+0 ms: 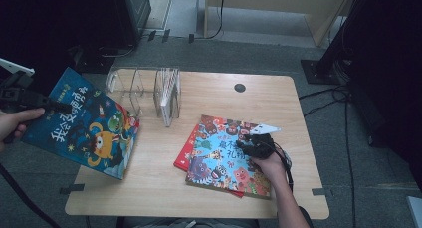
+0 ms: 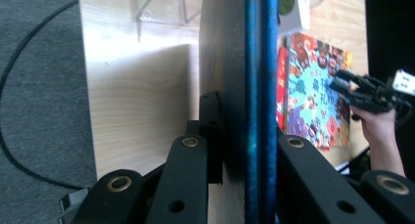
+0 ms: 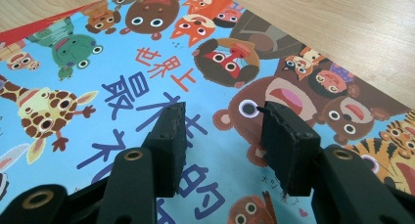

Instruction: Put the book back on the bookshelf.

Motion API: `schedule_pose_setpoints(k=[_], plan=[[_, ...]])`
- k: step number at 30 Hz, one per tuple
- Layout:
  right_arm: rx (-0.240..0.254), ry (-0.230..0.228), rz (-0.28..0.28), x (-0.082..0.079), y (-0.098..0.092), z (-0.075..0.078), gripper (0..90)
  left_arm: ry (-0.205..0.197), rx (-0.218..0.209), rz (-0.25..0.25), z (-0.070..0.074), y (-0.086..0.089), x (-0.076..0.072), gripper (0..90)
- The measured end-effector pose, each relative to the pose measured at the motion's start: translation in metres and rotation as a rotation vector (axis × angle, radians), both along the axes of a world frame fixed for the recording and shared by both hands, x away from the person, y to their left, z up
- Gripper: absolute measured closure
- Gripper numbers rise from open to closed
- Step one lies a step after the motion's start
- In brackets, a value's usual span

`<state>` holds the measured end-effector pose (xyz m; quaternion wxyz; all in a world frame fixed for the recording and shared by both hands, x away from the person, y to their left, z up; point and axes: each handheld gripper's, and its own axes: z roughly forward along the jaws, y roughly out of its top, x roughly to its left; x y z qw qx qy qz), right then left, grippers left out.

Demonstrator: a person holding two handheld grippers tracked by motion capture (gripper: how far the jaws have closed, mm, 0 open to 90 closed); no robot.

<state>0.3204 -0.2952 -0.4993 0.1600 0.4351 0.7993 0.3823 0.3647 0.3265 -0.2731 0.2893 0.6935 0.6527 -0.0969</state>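
A: Starting at the left of the clear file rack (image 1: 149,91), what is being held?

B: A blue picture book (image 1: 82,123) is being gripped by the left gripper (image 1: 50,107), whose jaws are being pressed flat against both covers with only the book's thickness between them. In the left gripper view the book (image 2: 257,87) is being seen edge-on, its spine running straight away from the jaws.

A: Which way is that book being pointed?

B: In the high view it is being held tilted, clear of the table (image 1: 199,198), to the left of and nearer than the rack. Its long axis is being slanted from the gripped top-left corner down toward its near right corner, which is hanging over the table's left edge. The cover with the orange monster is being turned upward.

A: And to the right of the rack?

B: Two more books are being left lying flat, right of and nearer than the rack: a light blue animal book (image 1: 231,156) on top of a red book (image 1: 185,153), of which just a strip is being shown. The top book's long axis is being angled slightly off the table's edge.

A: How is the right gripper being kept?

B: The right gripper (image 3: 222,123) is being held just over that animal book (image 3: 122,82), jaws parted about halfway, nothing being clasped between them. Whether the tips are touching the cover cannot be told.
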Motion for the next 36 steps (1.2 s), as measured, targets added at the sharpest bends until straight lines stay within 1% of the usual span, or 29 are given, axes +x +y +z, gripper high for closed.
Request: schedule_pose_setpoints(k=[3, 7, 11, 12, 13, 16, 22, 27, 31, 34, 35, 36], plan=[[-0.008, -0.004, -0.002, 0.000, 0.001, 0.000, 52.2, 0.006, 0.014, 0.018, 0.004, 0.000, 0.008, 81.4], [-0.009, -0.004, 0.004, -0.001, 0.001, 0.000, 52.2, 0.004, 0.023, 0.041, 0.010, 0.000, 0.016, 81.3], [-0.009, -0.005, 0.005, 0.000, 0.001, 0.000, 52.3, 0.009, 0.025, 0.038, 0.016, -0.004, 0.025, 80.9], [-0.010, -0.004, 0.005, -0.001, 0.001, 0.000, 52.2, 0.009, 0.040, 0.035, 0.018, -0.005, 0.027, 80.9], [-0.012, -0.005, 0.005, -0.001, 0.002, 0.000, 52.3, 0.010, 0.045, 0.033, 0.019, -0.005, 0.028, 81.4], [-0.013, -0.005, 0.008, -0.001, 0.003, 0.000, 52.3, 0.009, 0.051, 0.041, 0.024, -0.002, 0.029, 81.4], [-0.011, -0.003, 0.007, -0.002, 0.003, 0.000, 52.3, -0.010, 0.057, 0.062, 0.031, 0.003, 0.035, 81.0], [-0.019, -0.012, 0.010, -0.002, 0.004, 0.000, 52.3, -0.031, 0.043, 0.084, 0.028, 0.002, 0.048, 80.7], [-0.008, -0.014, 0.005, -0.003, 0.005, -0.001, 52.6, -0.034, 0.028, 0.099, 0.023, 0.001, 0.061, 81.0], [-0.011, -0.015, 0.007, -0.006, 0.006, -0.001, 52.8, -0.039, 0.033, 0.099, 0.022, -0.002, 0.071, 80.6], [-0.010, -0.016, 0.008, -0.007, 0.007, -0.001, 52.9, -0.045, 0.040, 0.102, 0.022, -0.003, 0.075, 80.7], [-0.013, -0.021, 0.012, -0.007, 0.007, -0.001, 52.9, -0.052, 0.036, 0.101, 0.022, -0.002, 0.079, 80.7]])
